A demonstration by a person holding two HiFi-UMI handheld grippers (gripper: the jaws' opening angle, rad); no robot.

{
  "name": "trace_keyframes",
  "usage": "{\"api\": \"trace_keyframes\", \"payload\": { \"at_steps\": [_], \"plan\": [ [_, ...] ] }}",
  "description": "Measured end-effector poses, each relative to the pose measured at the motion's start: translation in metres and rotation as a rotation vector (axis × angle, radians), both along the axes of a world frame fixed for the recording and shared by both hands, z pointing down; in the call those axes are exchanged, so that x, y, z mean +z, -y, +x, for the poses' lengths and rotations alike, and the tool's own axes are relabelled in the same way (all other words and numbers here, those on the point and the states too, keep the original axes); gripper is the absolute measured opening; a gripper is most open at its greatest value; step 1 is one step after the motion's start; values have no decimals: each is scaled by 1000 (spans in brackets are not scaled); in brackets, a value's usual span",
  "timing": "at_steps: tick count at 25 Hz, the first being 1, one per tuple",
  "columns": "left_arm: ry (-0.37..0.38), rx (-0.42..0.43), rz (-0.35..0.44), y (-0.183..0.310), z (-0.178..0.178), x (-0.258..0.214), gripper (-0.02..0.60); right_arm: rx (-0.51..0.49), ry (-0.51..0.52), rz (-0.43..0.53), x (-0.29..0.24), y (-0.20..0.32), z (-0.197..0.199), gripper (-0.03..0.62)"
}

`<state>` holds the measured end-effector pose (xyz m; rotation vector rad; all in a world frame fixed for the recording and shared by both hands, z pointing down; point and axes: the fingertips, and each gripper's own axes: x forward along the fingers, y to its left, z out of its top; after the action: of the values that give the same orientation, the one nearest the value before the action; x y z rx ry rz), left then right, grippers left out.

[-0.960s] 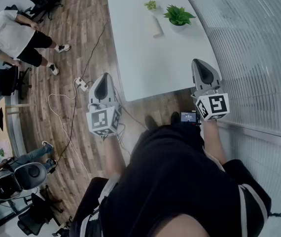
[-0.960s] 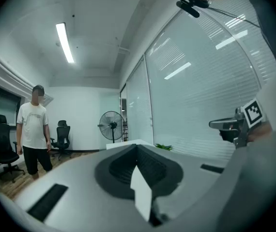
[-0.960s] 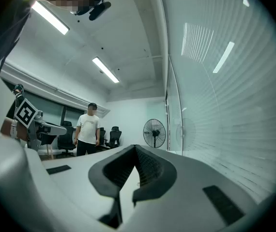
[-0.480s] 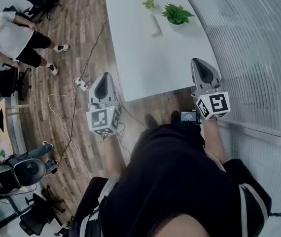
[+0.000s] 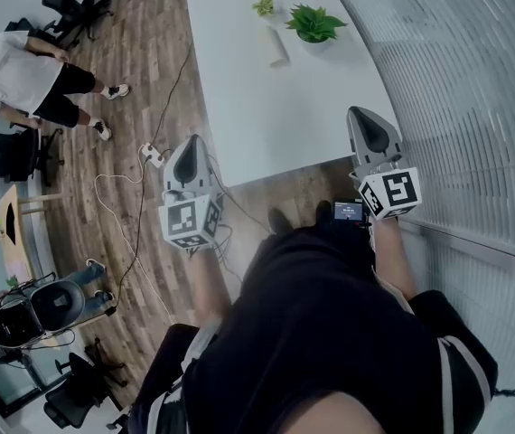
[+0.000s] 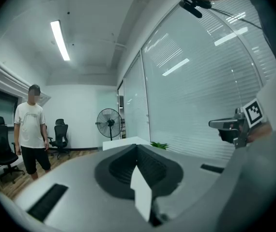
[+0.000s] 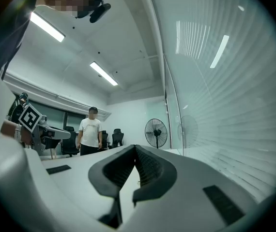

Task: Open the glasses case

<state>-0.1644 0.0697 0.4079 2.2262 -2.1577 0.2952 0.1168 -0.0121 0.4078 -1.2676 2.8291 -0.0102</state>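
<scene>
A pale oblong object, possibly the glasses case, lies near the far end of the white table beside two small plants. My left gripper is held over the wooden floor, just off the table's near left corner. Its jaws meet at the tip with nothing between them. Over the table's near right corner, my right gripper is likewise shut and empty. Both grippers are far from the pale object. Neither gripper view shows the case.
A potted plant and a smaller one stand at the table's far end. A frosted glass wall runs along the right. Cables trail on the floor at left. A person stands near office chairs, and a fan stands beyond.
The head view has shifted a little, so the table objects sit slightly higher and further left. Both grippers stay shut in the same places. A person at lower left has moved.
</scene>
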Motion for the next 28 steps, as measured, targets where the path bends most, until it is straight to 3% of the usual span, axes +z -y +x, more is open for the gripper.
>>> {"api": "trace_keyframes", "payload": {
  "at_steps": [9,14,20,28],
  "plan": [
    [8,-11,-14,1,29,-17,0,-9,16,-48,5,1,36,15],
    [36,6,-62,19,27,6,-2,16,23,-85,30,17,42,15],
    [7,24,7,70,1,7,0,11,-21,-52,28,53,6,15],
    [-62,74,9,120,-64,15,0,29,-78,-40,8,103,-73,15]
  ]
}}
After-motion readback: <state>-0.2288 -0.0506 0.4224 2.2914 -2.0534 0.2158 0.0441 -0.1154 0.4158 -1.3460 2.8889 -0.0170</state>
